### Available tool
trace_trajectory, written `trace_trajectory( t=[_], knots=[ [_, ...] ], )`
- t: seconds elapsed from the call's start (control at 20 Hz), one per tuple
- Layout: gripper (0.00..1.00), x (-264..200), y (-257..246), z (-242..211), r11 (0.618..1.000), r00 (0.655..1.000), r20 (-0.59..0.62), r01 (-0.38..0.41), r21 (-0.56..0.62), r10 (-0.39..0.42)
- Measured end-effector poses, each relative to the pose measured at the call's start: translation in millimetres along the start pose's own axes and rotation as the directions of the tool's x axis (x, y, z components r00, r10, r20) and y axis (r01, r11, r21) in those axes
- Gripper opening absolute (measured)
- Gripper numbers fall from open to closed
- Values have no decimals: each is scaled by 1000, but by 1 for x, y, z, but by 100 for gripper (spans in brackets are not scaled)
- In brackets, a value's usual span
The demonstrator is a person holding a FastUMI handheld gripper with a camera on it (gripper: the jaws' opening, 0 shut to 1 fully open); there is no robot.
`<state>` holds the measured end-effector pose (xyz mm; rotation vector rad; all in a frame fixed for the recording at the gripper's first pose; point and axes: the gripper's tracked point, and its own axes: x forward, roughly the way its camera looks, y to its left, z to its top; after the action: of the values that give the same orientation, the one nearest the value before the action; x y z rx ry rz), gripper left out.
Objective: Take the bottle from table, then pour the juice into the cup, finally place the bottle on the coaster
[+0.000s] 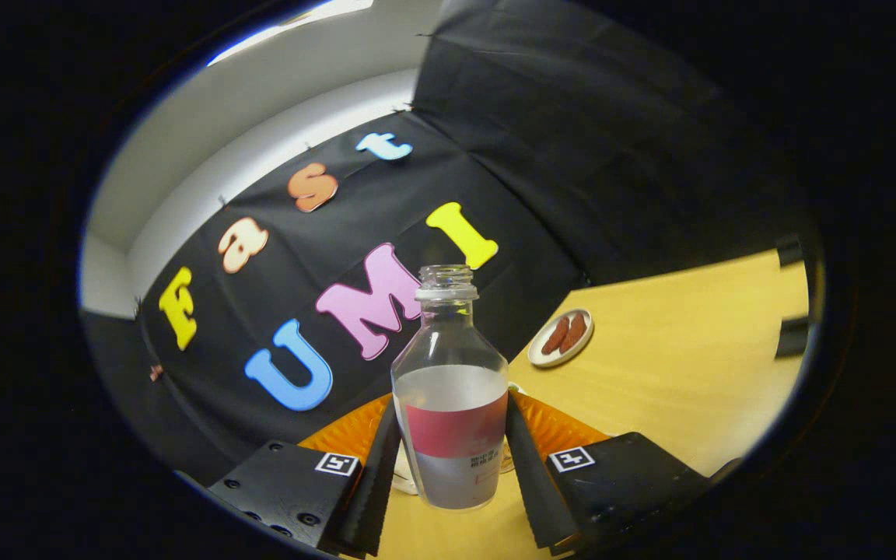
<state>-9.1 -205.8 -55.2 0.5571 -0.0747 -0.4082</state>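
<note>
Currently, in the gripper view, the bottle (452, 404) is seen between the two fingers of the gripper (452, 467). It is a clear bottle with an open, capless threaded neck and a red label band around its body. A pale liquid is seen inside, with its surface lying just above the label. Both fingers (376, 474) are pressed against the bottle's sides at label height, one on each flank, so the gripper is clamped on the bottle. The whole scene appears tilted in this view, while the bottle is aligned with the fingers. Whether the bottle's base is touching the table (673, 373) cannot be told.

Behind the bottle and the fingers, an orange ribbed object (553, 428) is partly seen on both sides of the bottle; its full shape is hidden. A clear rim (405, 474) is glimpsed low beside the bottle, between the fingers, but it cannot be identified with certainty.

Beyond the fingers, on the wooden table, a small white plate (541, 356) is seen, well apart from the bottle. Two brown oblong pieces (565, 334) are lying on it side by side.
</note>
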Motion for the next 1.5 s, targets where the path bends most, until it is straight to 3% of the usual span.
trace_trajectory(
  t=[0.15, 0.25, 0.4, 0.75, 1.1, 1.5],
  knots=[
    [74, 2, 37, 16, 953, 997, 19, -67, -296, 76],
    [74, 5, 67, 17, 917, 992, 18, -111, -383, 127],
    [74, 16, 100, 6, 900, 987, 18, -141, -412, 162],
    [74, 32, 112, -28, 874, 994, 56, -59, -483, 98],
    [74, 86, 106, -75, 775, 995, 100, 41, -630, 28],
    [75, 158, 72, -138, 778, 987, 143, 148, -611, -75]
  ],
)
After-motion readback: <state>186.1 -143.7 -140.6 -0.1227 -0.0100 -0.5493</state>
